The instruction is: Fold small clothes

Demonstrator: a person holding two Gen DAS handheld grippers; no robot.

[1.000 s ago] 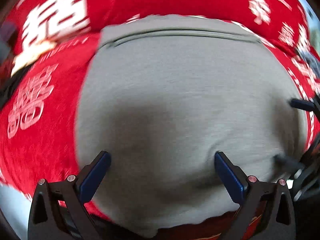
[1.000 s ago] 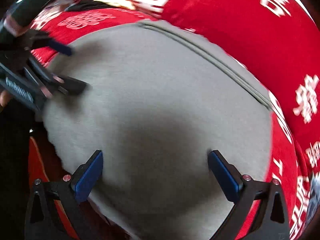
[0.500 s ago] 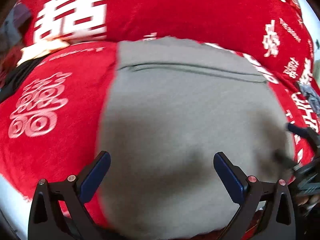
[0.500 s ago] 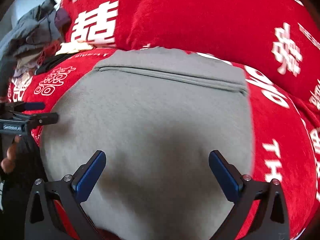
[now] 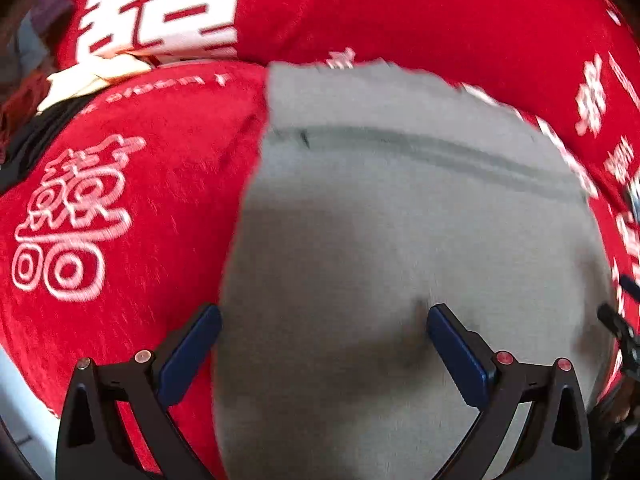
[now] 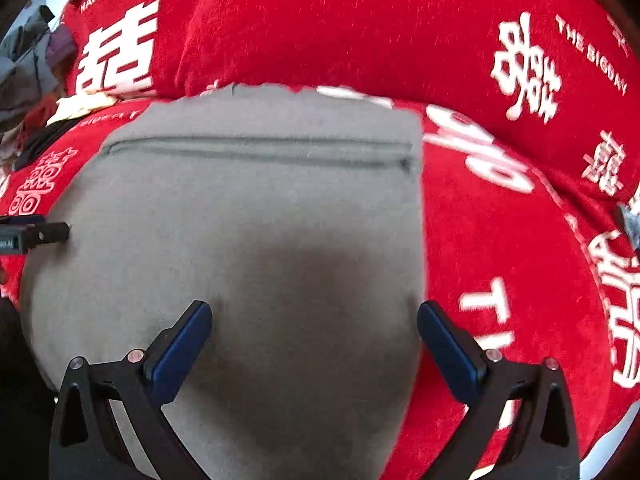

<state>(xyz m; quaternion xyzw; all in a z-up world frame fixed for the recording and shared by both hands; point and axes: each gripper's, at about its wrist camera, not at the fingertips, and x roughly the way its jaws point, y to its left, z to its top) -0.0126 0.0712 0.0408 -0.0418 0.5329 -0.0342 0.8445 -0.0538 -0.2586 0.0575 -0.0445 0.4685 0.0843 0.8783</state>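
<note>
While both grippers, left gripper (image 5: pixel 323 354) and right gripper (image 6: pixel 314 350), hover with fingers spread, holding nothing, the grey garment (image 6: pixel 256 232) lies flat on the red blanket (image 6: pixel 500 240); soft, light, limp, so pinch its side edges.

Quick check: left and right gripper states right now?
Left gripper: open, holding nothing, over the grey garment.
Right gripper: open, holding nothing, over the same garment.

Bright daylight; motion blur; fisheye-warped, dark corners.
</note>
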